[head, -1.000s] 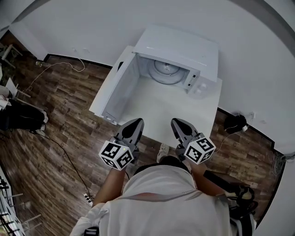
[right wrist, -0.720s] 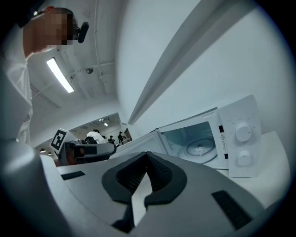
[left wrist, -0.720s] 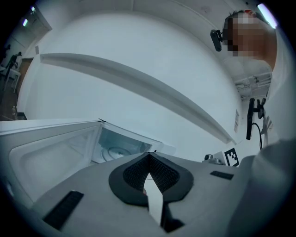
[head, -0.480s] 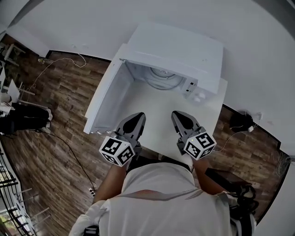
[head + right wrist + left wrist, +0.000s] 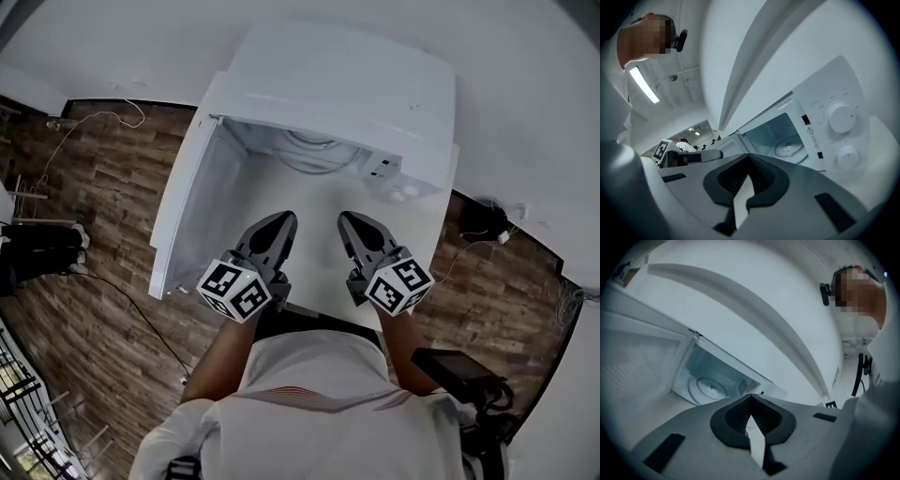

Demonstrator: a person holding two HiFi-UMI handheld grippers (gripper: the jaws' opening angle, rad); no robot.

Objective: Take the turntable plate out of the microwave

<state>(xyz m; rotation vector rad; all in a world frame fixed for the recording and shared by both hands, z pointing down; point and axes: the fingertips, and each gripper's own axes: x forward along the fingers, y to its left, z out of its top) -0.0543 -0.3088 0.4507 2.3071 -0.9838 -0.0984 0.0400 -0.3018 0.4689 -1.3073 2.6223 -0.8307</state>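
Head view: left gripper (image 5: 279, 219) and right gripper (image 5: 350, 221) are hovering over the desk (image 5: 314, 202), fingers pressed together and empty, well short of the turntable plate (image 5: 314, 153) lying inside the open microwave (image 5: 347, 84). Left gripper view: the plate is showing beyond the fingers, to their left. Right gripper view: it is showing beyond them, to their right.

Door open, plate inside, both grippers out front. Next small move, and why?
Probably open the jaws of the right gripper and ease it toward the cavity. The door stands open and the turntable plate lies inside the microwave, but the right gripper and the left gripper are both shut, empty and short of the opening.
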